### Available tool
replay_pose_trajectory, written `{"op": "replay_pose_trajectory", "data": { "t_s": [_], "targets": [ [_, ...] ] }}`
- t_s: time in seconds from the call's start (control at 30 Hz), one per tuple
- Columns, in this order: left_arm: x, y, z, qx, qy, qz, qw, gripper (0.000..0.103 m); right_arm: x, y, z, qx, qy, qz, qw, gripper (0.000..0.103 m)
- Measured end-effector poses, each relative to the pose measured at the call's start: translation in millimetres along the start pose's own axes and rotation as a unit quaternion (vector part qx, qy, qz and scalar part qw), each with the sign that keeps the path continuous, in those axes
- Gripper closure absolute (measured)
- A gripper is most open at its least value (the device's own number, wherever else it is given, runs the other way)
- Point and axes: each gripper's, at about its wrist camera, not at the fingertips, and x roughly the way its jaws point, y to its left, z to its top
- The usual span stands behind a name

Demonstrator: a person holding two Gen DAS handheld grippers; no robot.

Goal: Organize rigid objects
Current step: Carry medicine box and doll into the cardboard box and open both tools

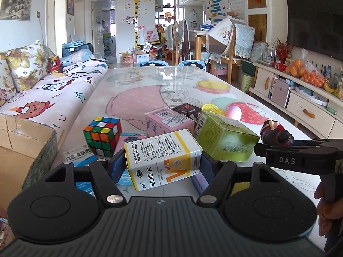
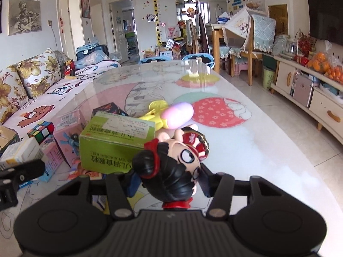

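Note:
My left gripper is shut on a white and yellow medicine box, held tilted above the table. My right gripper is shut on a doll figure with black hair and a red outfit; the doll figure also shows in the left wrist view at the right. On the table lie a green box, a pink box, a Rubik's cube, a black box and a yellow and pink toy.
A cardboard box stands at the left edge. Flat blue and white packets lie under the cube. The table has a cartoon cover. A sofa runs along the left; a TV cabinet is at the right.

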Motion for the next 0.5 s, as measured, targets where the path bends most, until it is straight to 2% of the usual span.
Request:
{"op": "replay_pose_trajectory", "data": {
  "t_s": [0.17,0.5],
  "targets": [
    [-6.6,3.0,3.6,-0.021,-0.014,0.009,0.9996,0.015,-10.1,13.5,4.6,-0.019,-0.025,0.002,1.0,0.049],
    [-17.6,12.2,8.9,-0.056,-0.034,0.039,0.9971,0.015,-34.2,62.3,19.6,-0.064,-0.082,0.046,0.994,0.049]
  ]
}}
